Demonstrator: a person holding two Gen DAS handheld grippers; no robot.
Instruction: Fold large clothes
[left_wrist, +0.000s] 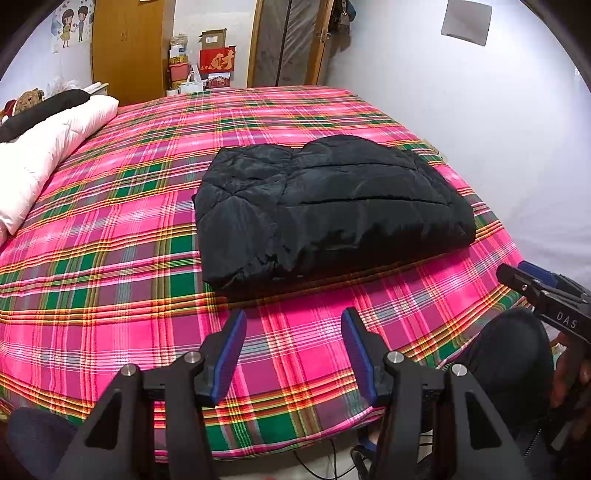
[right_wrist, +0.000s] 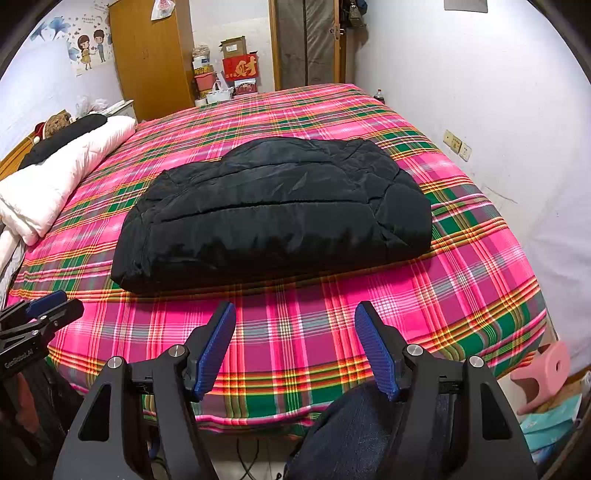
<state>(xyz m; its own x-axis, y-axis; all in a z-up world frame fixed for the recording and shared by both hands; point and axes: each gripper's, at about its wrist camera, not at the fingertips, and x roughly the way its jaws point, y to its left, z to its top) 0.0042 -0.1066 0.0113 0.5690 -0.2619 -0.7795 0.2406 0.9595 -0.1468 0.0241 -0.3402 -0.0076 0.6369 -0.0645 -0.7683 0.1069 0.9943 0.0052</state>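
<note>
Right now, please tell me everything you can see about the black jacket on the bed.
The jacket is black, quilted and puffy, with a slightly shiny fabric and stitched seams across it. It is folded into a thick, roughly rectangular bundle, its far edge rounded. It lies flat on the plaid sheet, toward the near side of the bed. Only the sheet touches it. Both grippers are apart from it, short of its near edge, open and empty.

Bare plaid bed (right_wrist: 295, 332) lies before the folded black jacket (right_wrist: 273, 214), white quilt (right_wrist: 55, 181) flanking left
</note>
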